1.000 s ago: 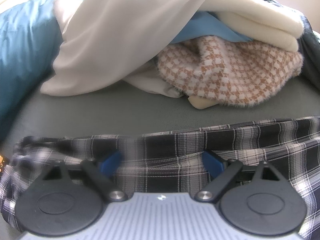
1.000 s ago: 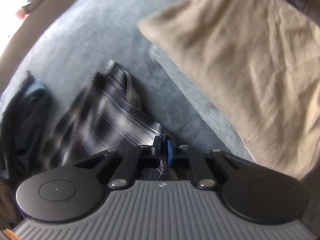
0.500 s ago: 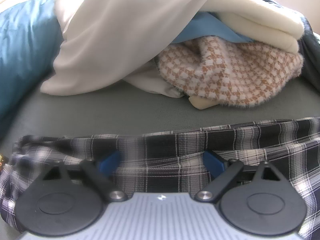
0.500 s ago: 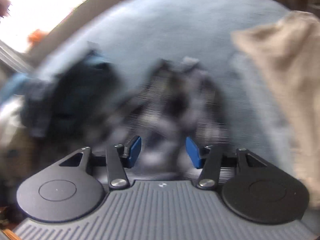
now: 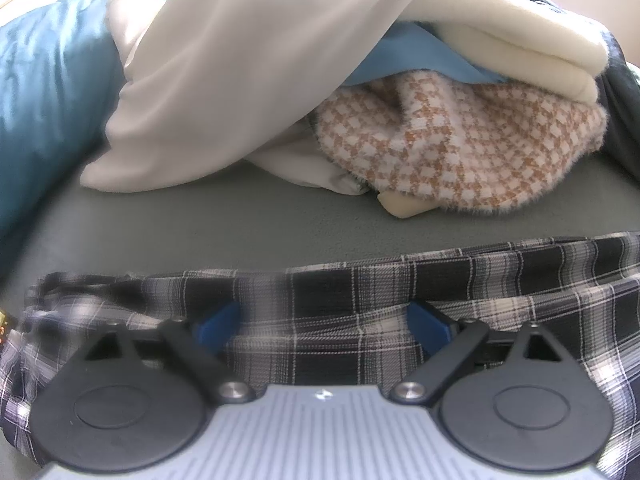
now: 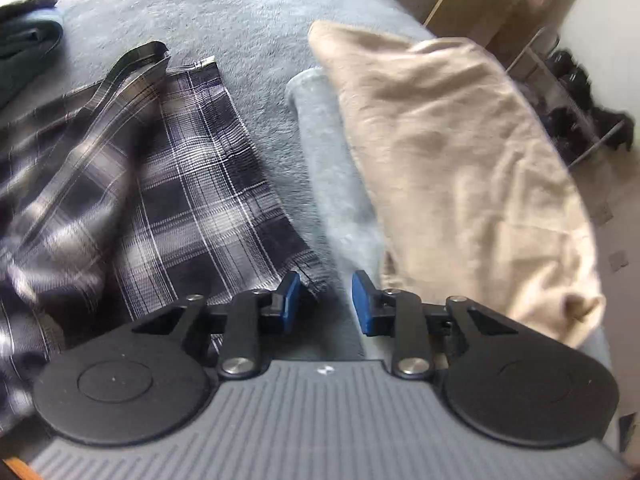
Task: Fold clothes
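A black-and-white plaid garment (image 5: 360, 280) lies across the grey bed surface (image 5: 240, 220). My left gripper (image 5: 326, 320) is open, with its blue pads spread wide and plaid cloth bunched between them. In the right wrist view the same plaid garment (image 6: 192, 184) lies spread on the grey blanket (image 6: 248, 12). My right gripper (image 6: 325, 300) is open and empty, just off the garment's near right corner.
A heap of clothes fills the back of the left wrist view: a cream garment (image 5: 248, 60), a tan houndstooth piece (image 5: 460, 144), blue cloth (image 5: 48, 92). In the right wrist view a beige towel (image 6: 460, 168) lies to the right, dark folded clothes (image 6: 24, 40) at far left.
My right gripper was shut on the plaid garment a second ago; it has opened, let go and swung over the spread cloth. The left gripper has barely moved.
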A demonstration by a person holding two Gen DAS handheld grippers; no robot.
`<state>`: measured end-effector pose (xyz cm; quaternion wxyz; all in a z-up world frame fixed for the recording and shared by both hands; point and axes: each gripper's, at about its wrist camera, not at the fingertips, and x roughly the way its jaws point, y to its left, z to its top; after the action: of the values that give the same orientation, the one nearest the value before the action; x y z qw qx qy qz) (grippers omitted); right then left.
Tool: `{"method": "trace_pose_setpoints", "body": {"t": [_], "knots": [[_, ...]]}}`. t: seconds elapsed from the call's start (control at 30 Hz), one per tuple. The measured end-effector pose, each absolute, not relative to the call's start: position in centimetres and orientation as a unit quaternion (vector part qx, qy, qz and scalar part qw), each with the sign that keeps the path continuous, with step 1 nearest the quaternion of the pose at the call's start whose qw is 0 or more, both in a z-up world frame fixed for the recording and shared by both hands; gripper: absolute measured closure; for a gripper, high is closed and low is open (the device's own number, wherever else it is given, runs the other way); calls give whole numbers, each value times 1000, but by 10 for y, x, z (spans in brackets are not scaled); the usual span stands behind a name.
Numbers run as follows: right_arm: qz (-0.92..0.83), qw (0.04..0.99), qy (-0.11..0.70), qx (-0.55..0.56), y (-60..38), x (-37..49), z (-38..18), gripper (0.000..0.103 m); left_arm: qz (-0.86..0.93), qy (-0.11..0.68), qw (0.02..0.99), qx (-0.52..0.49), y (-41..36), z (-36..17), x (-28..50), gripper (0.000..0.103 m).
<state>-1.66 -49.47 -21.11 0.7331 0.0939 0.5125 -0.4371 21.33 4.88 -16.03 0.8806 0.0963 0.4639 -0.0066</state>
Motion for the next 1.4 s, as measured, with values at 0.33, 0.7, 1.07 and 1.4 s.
{"method": "trace_pose_setpoints", "body": {"t": [0.33, 0.7, 1.07, 1.4], "knots": [[-311, 831, 444, 128, -463, -7, -177, 56, -8, 464, 881, 98, 49, -160, 213, 10], [-149, 852, 500, -45, -393, 49, -213, 84, -7, 462, 881, 98, 50, -161, 213, 9], [-427, 784, 378, 245, -498, -53, -211, 99, -11, 462, 881, 98, 50, -162, 213, 9], [-493, 765, 368, 190, -489, -57, -206, 84, -6, 460, 883, 98, 49, -163, 212, 9]]}}
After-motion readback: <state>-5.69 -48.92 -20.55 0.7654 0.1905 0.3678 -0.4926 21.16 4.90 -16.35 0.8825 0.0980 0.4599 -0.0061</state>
